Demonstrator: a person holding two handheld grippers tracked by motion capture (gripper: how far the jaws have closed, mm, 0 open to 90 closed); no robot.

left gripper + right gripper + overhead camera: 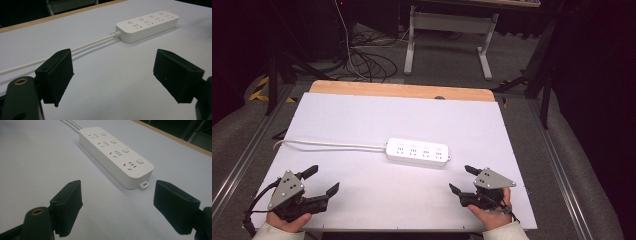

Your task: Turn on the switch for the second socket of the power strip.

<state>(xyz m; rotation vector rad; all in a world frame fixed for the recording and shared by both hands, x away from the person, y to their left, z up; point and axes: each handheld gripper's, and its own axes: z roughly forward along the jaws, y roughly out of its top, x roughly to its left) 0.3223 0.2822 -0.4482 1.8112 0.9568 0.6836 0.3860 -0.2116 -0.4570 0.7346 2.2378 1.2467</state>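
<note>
On the white surface (362, 120), a little toward its near edge, lies the power strip (417, 152), which looks rigid, smooth and rather light, best taken across its narrow width, while its cord (329, 144) is flexible; left gripper (318, 181) and right gripper (460, 178) have jaws spread, empty.

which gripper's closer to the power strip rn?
Right. The right gripper sits just below the power strip's right end, fingers open and empty. The left gripper is farther off, down at the table's near left corner, also open, nearer the cord.
</note>
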